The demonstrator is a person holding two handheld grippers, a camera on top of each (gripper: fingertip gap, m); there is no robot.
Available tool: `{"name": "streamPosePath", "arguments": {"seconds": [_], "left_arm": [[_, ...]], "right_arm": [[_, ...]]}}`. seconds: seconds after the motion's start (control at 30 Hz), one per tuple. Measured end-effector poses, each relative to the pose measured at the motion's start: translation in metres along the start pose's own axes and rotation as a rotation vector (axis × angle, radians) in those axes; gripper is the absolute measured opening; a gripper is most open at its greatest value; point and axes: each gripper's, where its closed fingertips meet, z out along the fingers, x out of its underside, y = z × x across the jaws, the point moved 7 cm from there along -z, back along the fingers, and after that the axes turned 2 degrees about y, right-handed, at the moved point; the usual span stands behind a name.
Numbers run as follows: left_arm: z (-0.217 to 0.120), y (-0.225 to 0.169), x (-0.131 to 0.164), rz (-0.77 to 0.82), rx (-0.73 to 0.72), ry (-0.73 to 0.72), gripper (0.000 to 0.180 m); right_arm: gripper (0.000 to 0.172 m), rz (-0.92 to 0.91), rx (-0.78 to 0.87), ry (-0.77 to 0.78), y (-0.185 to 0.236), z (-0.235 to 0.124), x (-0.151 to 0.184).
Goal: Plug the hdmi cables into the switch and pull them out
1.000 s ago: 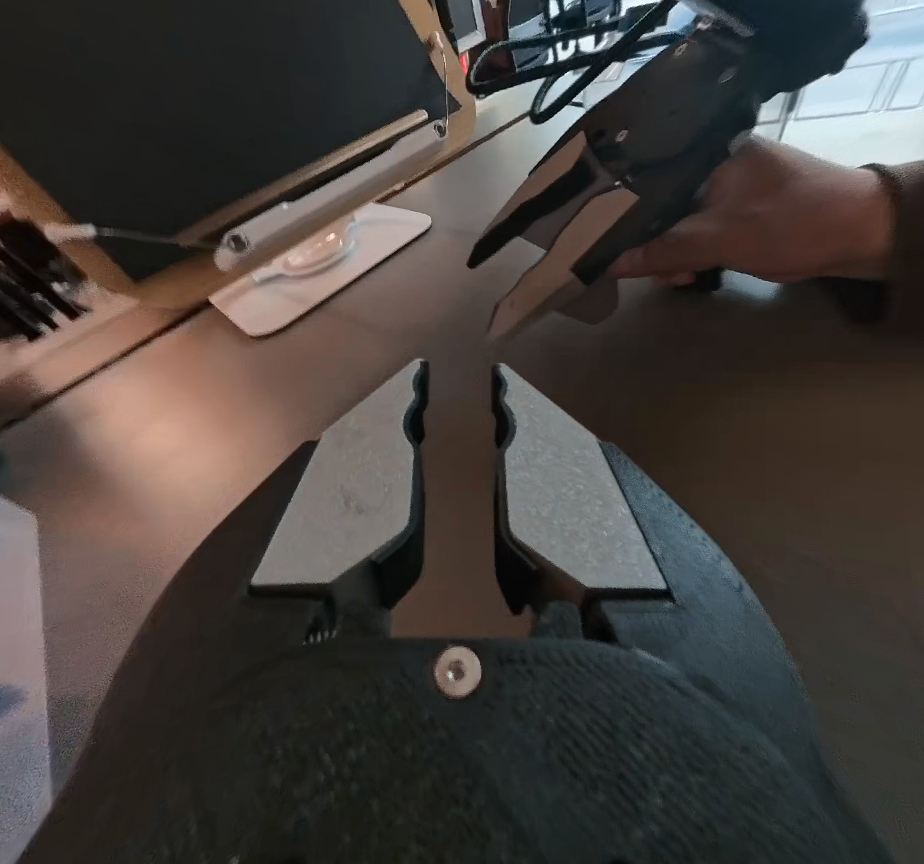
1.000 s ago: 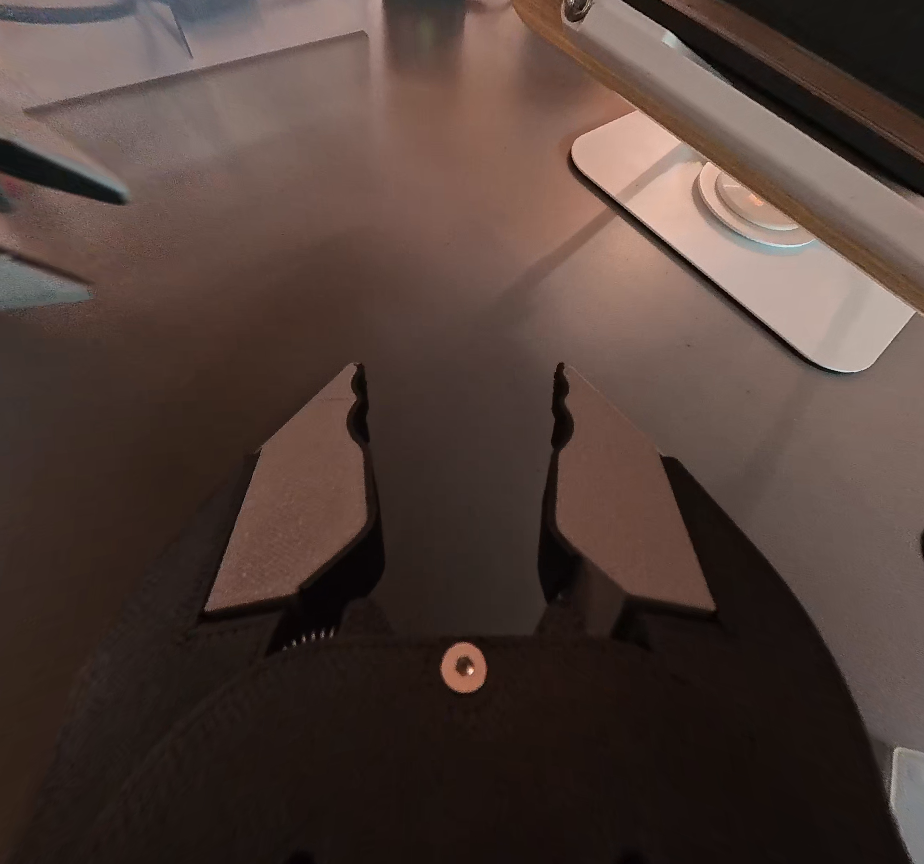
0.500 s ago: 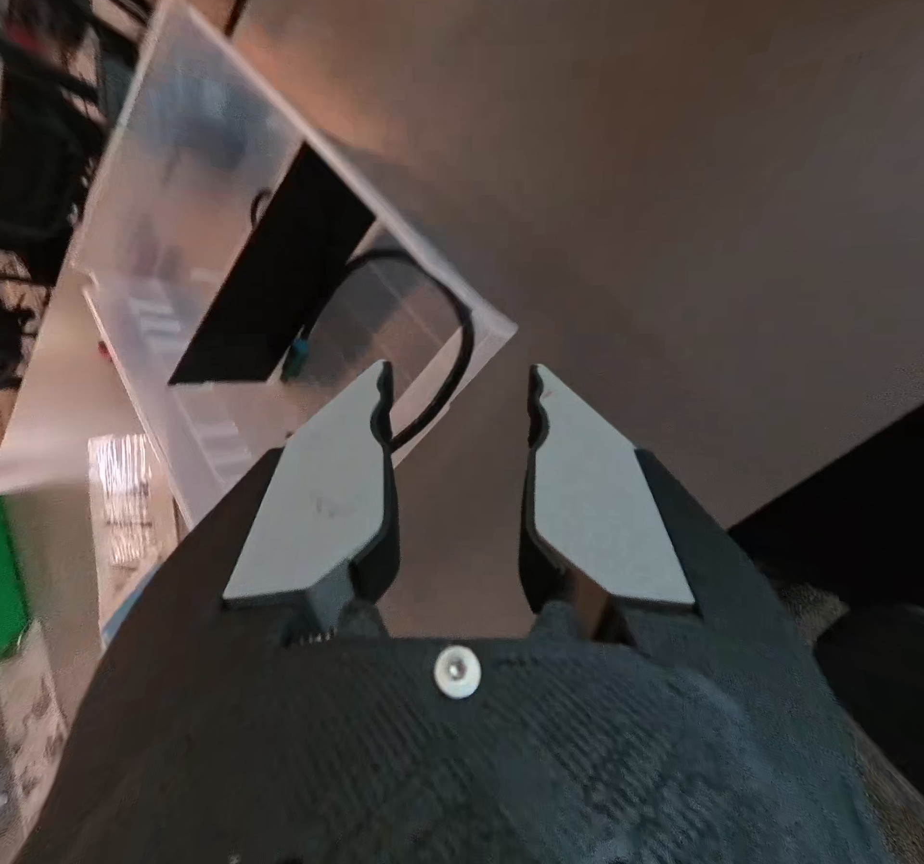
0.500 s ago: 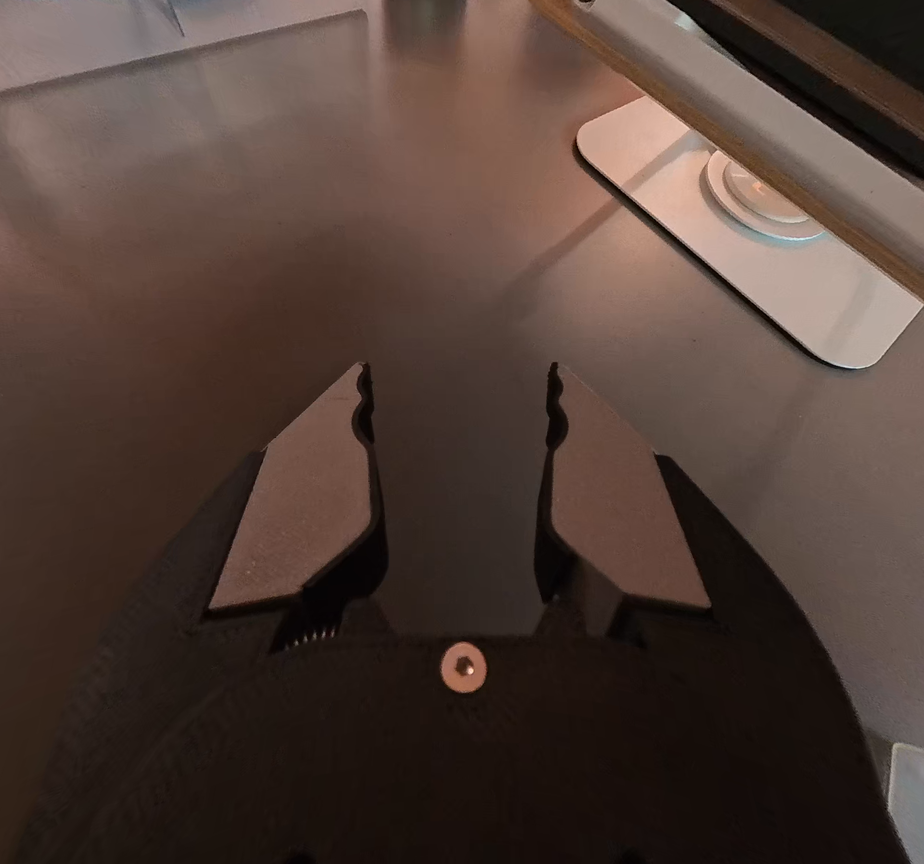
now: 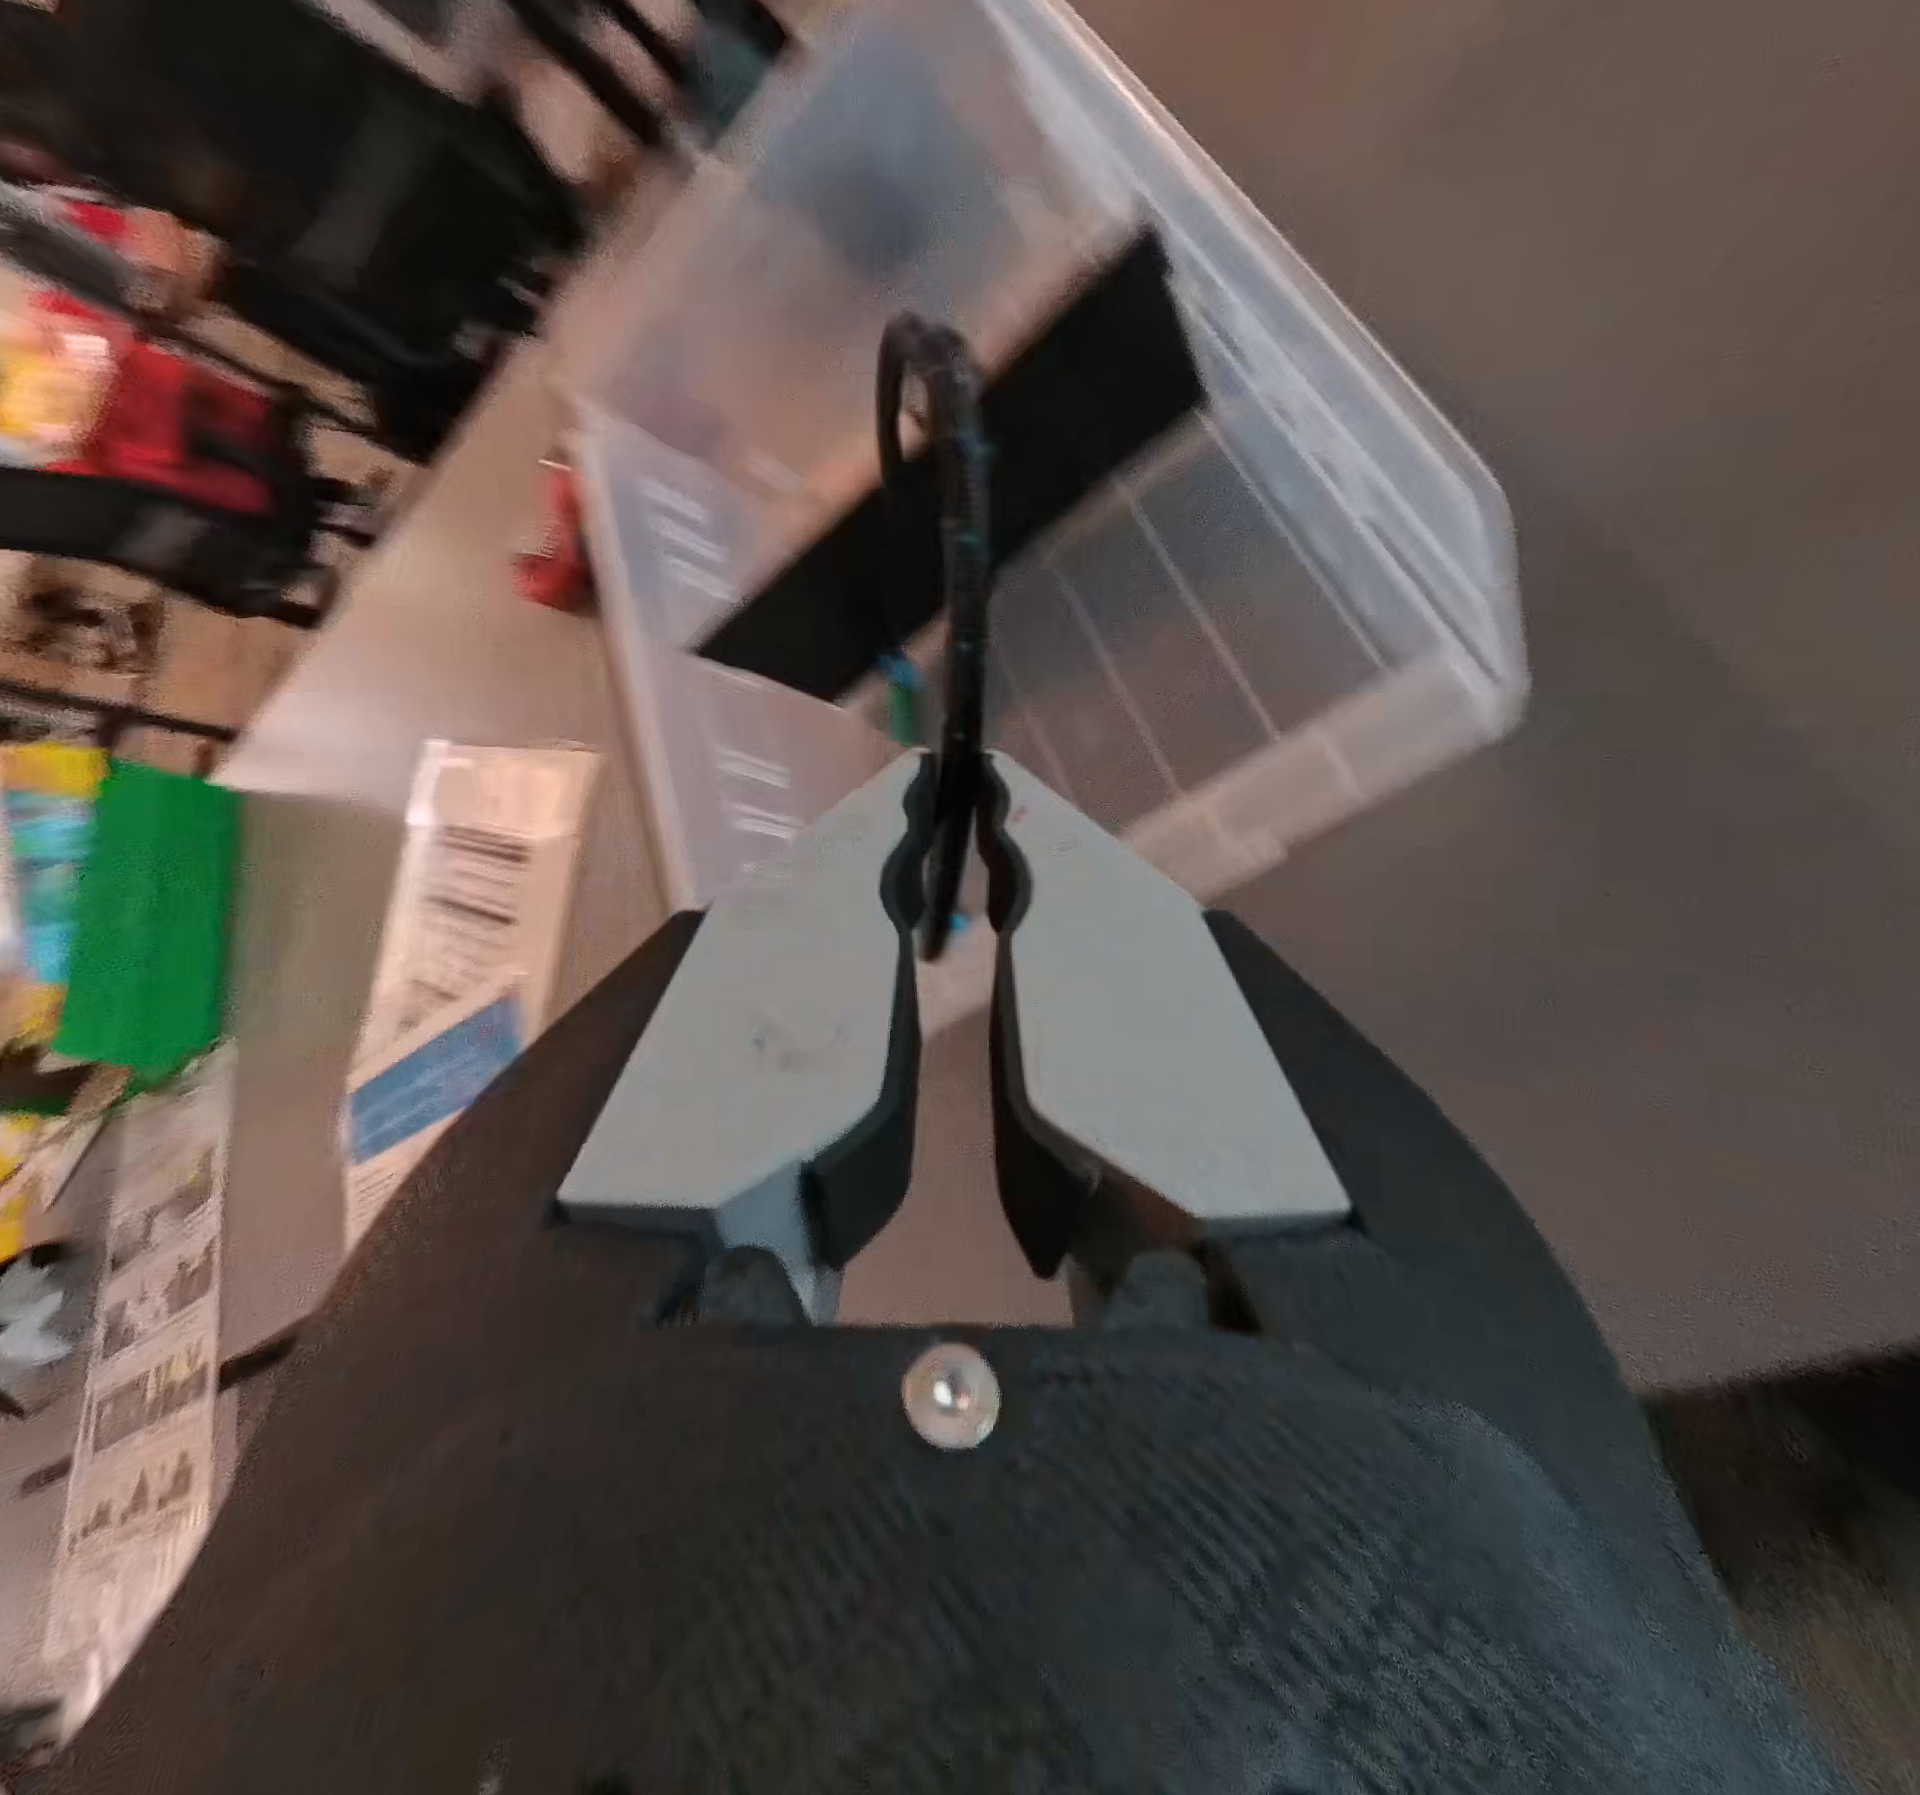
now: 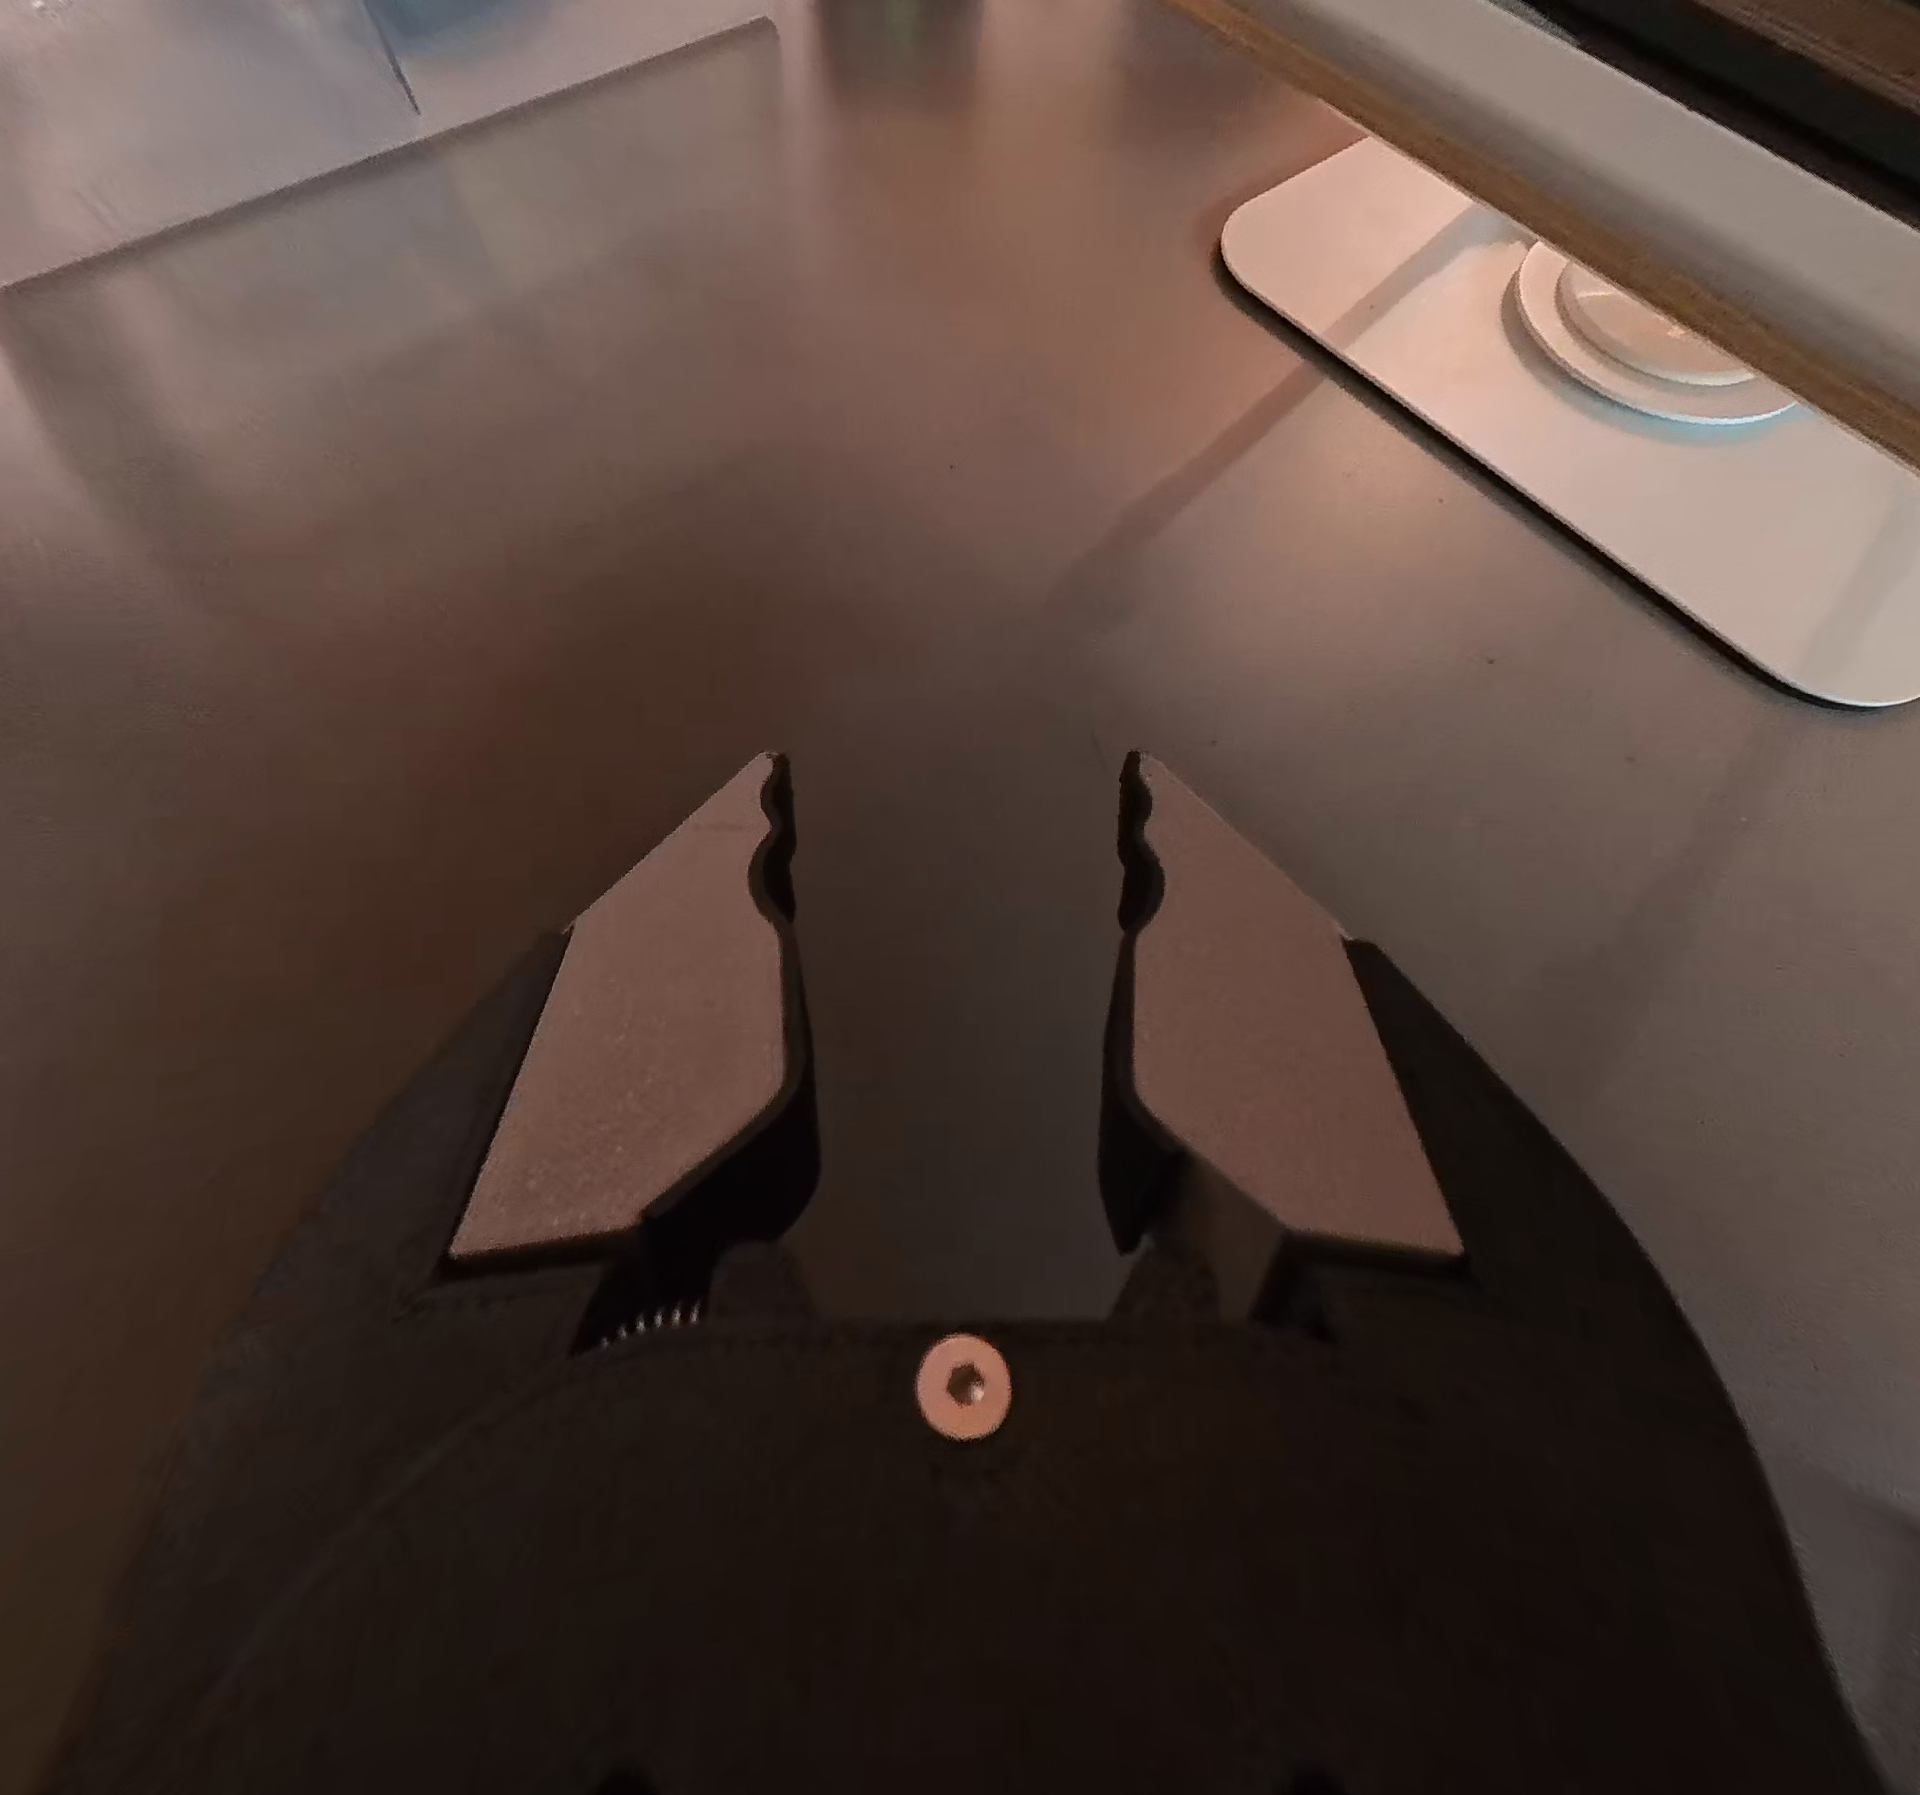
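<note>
In the left wrist view my left gripper [image 5: 958,795] is shut on a black braided cable [image 5: 961,540]. The cable runs up from the fingertips and loops over the clear plastic box [image 5: 1382,540]. A flat black device [image 5: 966,488] lies in that box, and I cannot tell if it is the switch. The picture is blurred by motion. In the right wrist view my right gripper [image 6: 954,779] is open and empty, low over the dark table [image 6: 727,498]. No cable lies near it.
A white monitor base [image 6: 1621,457] and a wood-edged monitor bar [image 6: 1558,93] stand at the right. A clear plastic box [image 6: 260,31] with a dark cable sits at the far left. Papers [image 5: 457,956] and a green item [image 5: 145,914] lie left of the left gripper. The tips of one gripper are about 40 centimetres away from the tips of the other.
My left gripper swung from the table toward the clear box, opened wide, then closed on the black cable. My right gripper narrowed slightly and stayed in place.
</note>
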Motion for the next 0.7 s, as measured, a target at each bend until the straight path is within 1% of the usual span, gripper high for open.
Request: {"name": "streamPosePath", "arguments": {"seconds": [0.1, 0.17, 0.23, 0.3, 0.37, 0.47, 0.53, 0.6, 0.7], "left_arm": [[-0.034, 0.036, -0.038, -0.187, -0.124, -0.19, 0.003], [-0.058, 0.045, -0.066, -0.203, -0.214, -0.306, 0.004], [-0.076, 0.034, -0.094, -0.155, -0.243, -0.4, 0.003], [-0.084, 0.006, -0.119, -0.077, -0.229, -0.447, 0.004], [-0.084, -0.032, -0.14, 0.012, -0.205, -0.488, 0.004], [-0.07, -0.093, -0.164, 0.157, -0.153, -0.494, 0.004], [-0.057, -0.119, -0.175, 0.259, -0.184, -0.471, 0.004], [-0.046, -0.125, -0.187, 0.332, -0.242, -0.461, 0.004], [-0.049, -0.109, -0.208, 0.339, -0.316, -0.501, 0.003]], "right_arm": [[0.057, -0.001, 0.007, -0.007, 0.0, -0.001, 0.0], [0.057, 0.001, 0.011, -0.013, -0.001, -0.001, -0.001], [0.056, 0.004, 0.014, -0.022, -0.001, -0.002, -0.001], [0.056, 0.009, 0.014, -0.029, -0.002, -0.003, -0.001], [0.056, 0.016, 0.014, -0.034, -0.002, -0.004, -0.002], [0.056, 0.023, 0.015, -0.046, -0.003, -0.005, -0.002], [0.056, 0.026, 0.017, -0.056, -0.004, -0.006, -0.002], [0.055, 0.028, 0.02, -0.058, -0.005, -0.008, -0.001], [0.056, 0.036, 0.021, -0.064, -0.006, -0.009, -0.001]]}}
